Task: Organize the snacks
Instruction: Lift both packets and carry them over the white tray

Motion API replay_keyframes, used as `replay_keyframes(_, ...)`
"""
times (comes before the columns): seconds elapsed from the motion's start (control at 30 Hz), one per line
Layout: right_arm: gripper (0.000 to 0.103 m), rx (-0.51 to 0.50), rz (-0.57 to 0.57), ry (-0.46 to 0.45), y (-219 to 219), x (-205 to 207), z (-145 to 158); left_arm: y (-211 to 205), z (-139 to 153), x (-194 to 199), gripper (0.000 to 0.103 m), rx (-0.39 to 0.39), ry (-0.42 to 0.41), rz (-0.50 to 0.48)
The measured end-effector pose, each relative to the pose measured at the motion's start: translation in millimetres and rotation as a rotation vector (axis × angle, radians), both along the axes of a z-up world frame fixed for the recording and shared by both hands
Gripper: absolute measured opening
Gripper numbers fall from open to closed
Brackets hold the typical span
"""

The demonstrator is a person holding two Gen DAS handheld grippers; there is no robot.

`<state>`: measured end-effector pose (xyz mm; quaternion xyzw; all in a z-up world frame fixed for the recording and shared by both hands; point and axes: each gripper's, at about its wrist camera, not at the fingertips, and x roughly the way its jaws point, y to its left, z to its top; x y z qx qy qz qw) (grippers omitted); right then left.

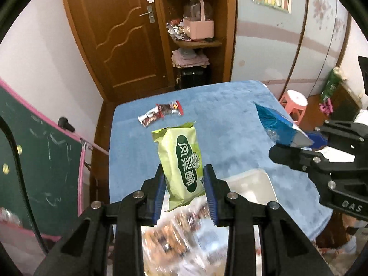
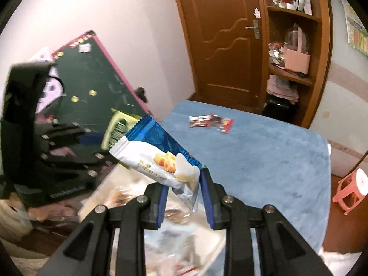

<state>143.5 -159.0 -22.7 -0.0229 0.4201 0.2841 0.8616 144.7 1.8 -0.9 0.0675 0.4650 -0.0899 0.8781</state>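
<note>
Blue pads of the left tool point(image 1: 185, 191) pinch a green packet point(image 1: 180, 161); the right tool point(image 2: 184, 195) grips a blue packet point(image 2: 161, 158), both above the desk point(image 1: 230, 126). Next: carry them to the white box point(image 1: 253, 184) just below.

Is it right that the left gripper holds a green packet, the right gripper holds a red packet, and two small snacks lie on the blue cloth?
Not quite. The right gripper holds a blue and white packet, not a red one, as the right wrist view shows. The rest holds: the left gripper grips the green packet, and two small snacks lie on the blue cloth.
</note>
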Motion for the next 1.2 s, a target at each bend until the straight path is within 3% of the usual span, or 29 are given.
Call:
replay_keyframes(0.17,0.028,0.029,0.007,-0.067,14.8,-59.1,2.6,15.3,-9.3,-53.1,0.031,-0.051,-0.023,0.024)
replay_keyframes(0.3,0.028,0.139,-0.013,-0.027,14.1,-84.1,-7.3,30.4,-22.1,-80.3,0.031,-0.12,-0.025,0.072)
replay_keyframes(0.5,0.028,0.156,-0.025,0.015,15.1,-104.1,-23.5,31.3,-41.2,-107.0,0.031,-0.079,-0.061,0.114)
replay_keyframes(0.7,0.028,0.167,-0.048,0.049,12.0,-114.2,-35.0,27.6,-65.1,-109.9,0.031,-0.113,-0.006,0.114)
replay_keyframes(1.2,0.031,0.072,-0.067,0.256,26.1,-104.8,-89.3,23.1,-111.9,-109.8,0.031,-0.072,0.101,0.121)
